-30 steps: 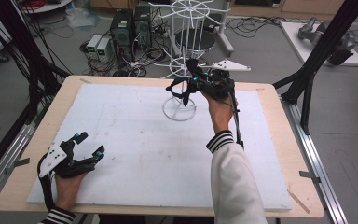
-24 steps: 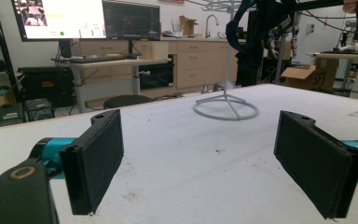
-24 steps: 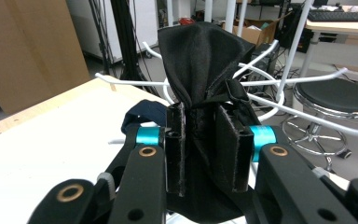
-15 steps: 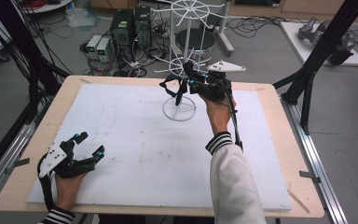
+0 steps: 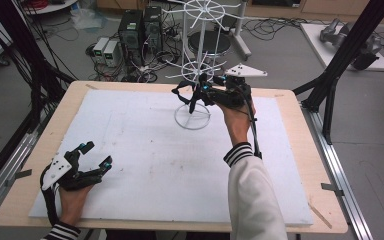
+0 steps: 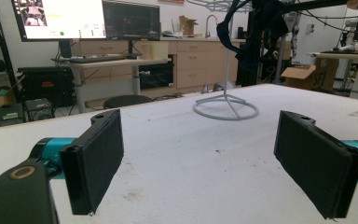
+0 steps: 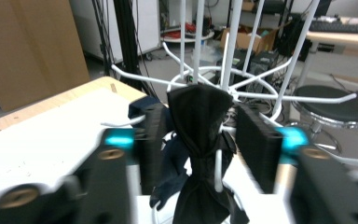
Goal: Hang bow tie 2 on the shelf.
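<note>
A white wire rack (image 5: 192, 118) stands on a round base at the back of the white board (image 5: 145, 165). A dark cloth (image 5: 193, 101) hangs at its lower ring of arms. My right gripper (image 5: 196, 95) is raised against that ring. In the right gripper view the dark cloth (image 7: 196, 121) sits bunched between the jaws of the right gripper (image 7: 200, 114), draped by a white arm (image 7: 218, 170). The jaws stand slightly apart from it and look blurred. My left gripper (image 5: 96, 154) rests open at the board's near left corner. Nothing is between the left gripper's (image 6: 198, 154) pads.
A second, bluish cloth (image 7: 168, 161) hangs behind the first. The rack's base (image 6: 225, 108) lies ahead of the left gripper. Black frame posts (image 5: 350, 55) flank the wooden table (image 5: 290, 100). Computers (image 5: 140, 30) and cables sit on the floor behind.
The right gripper has risen and moved a little toward the rack's pole with the dark cloth. The left hand and gripper have stayed put.
</note>
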### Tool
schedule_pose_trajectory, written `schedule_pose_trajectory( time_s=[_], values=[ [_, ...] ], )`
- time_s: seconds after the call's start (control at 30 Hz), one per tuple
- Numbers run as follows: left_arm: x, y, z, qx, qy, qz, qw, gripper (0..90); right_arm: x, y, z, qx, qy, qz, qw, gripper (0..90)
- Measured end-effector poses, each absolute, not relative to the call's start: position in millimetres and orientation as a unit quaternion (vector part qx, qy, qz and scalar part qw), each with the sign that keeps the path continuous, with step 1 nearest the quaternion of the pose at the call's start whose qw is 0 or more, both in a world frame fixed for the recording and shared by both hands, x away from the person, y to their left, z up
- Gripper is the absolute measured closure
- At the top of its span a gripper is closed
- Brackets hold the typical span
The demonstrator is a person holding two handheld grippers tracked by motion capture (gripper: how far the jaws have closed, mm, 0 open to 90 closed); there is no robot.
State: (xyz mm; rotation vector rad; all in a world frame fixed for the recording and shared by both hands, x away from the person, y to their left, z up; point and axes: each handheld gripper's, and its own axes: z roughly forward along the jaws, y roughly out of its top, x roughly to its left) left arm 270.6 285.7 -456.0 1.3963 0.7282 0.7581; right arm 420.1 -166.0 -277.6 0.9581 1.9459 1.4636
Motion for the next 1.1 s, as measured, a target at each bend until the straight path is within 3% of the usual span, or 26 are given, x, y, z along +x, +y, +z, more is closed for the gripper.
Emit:
schedule_pose_trajectory(
  time_s=[0.13,0.23,0.3,0.57,1.1],
  values=[
    [271,286,-456,0.613,0.32,0.332,0.642,16.2,413,-166,-273,0.347,0.717,0.547,0.257,10.1],
    [271,285,-456,0.613,0.32,0.332,0.642,16.2,402,-168,-268,0.322,0.722,0.559,0.252,9.0],
    [271,285,-456,0.614,0.319,0.332,0.641,16.2,391,-172,-269,0.309,0.717,0.568,0.262,0.7],
    [271,285,-456,0.614,0.319,0.334,0.641,16.2,348,-222,-294,0.322,0.693,0.584,0.273,0.7],
    [270,285,-456,0.615,0.317,0.334,0.64,16.1,277,-285,-398,0.361,0.669,0.571,0.311,0.8]
  ],
)
